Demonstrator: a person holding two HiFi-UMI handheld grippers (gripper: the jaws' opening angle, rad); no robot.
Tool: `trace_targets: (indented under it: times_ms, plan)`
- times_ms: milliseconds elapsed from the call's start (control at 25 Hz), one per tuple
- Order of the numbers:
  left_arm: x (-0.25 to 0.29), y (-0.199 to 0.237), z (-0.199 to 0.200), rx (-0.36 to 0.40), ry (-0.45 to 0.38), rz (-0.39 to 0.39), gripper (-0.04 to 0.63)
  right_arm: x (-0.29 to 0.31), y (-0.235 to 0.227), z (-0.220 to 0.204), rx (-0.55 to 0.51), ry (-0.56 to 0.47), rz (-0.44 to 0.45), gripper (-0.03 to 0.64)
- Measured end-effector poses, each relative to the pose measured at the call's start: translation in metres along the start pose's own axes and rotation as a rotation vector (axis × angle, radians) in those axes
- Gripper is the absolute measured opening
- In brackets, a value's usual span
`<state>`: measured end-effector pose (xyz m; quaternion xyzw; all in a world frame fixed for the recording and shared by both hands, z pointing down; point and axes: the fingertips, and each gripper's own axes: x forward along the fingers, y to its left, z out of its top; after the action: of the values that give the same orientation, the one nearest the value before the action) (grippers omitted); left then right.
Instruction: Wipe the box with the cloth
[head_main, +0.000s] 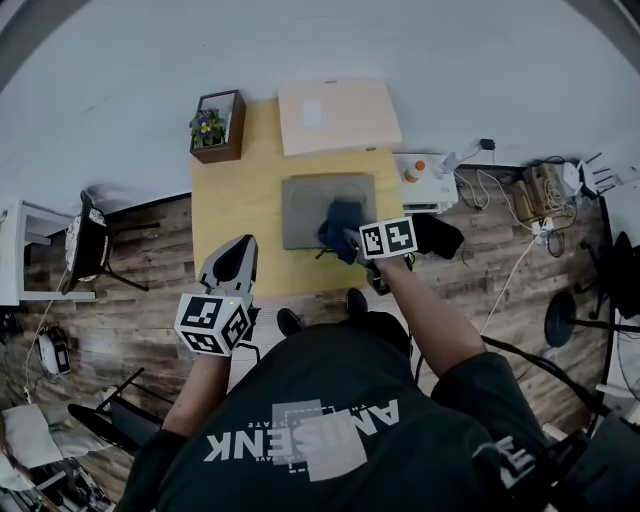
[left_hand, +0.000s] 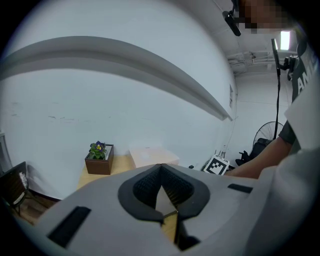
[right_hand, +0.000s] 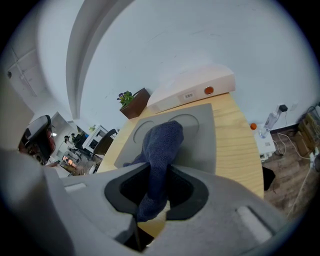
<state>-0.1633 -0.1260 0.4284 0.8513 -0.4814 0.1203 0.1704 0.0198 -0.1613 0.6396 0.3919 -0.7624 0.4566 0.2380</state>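
Over the middle of the yellow wooden table (head_main: 235, 200), the right gripper (right_hand: 159, 172) pinches the dark blue cloth (right_hand: 162, 142) above a grey mat (right_hand: 202, 135), the left gripper (left_hand: 160, 169) is closed on nothing, and the pale flat cardboard box (right_hand: 192, 86) at the far edge seems not yet wiped.

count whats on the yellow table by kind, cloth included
boxes: 2, the pale box and the grey box
blue cloth: 1
potted plant: 1
total: 4
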Motion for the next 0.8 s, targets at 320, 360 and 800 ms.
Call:
trace_targets:
  times_ms: [320, 360, 800]
  plan:
    - [0.018, -0.019, 0.002, 0.024, 0.02, -0.058, 0.002, -0.025, -0.03, -0.006, 0.053, -0.041, -0.047, 0.084]
    - [0.02, -0.021, 0.002, 0.027, 0.023, -0.064, 0.002, -0.029, -0.034, -0.007, 0.059, -0.044, -0.053, 0.083]
    - [0.033, -0.039, 0.0, 0.057, 0.044, -0.125, 0.002, -0.064, -0.081, -0.023, 0.109, -0.055, -0.184, 0.084]
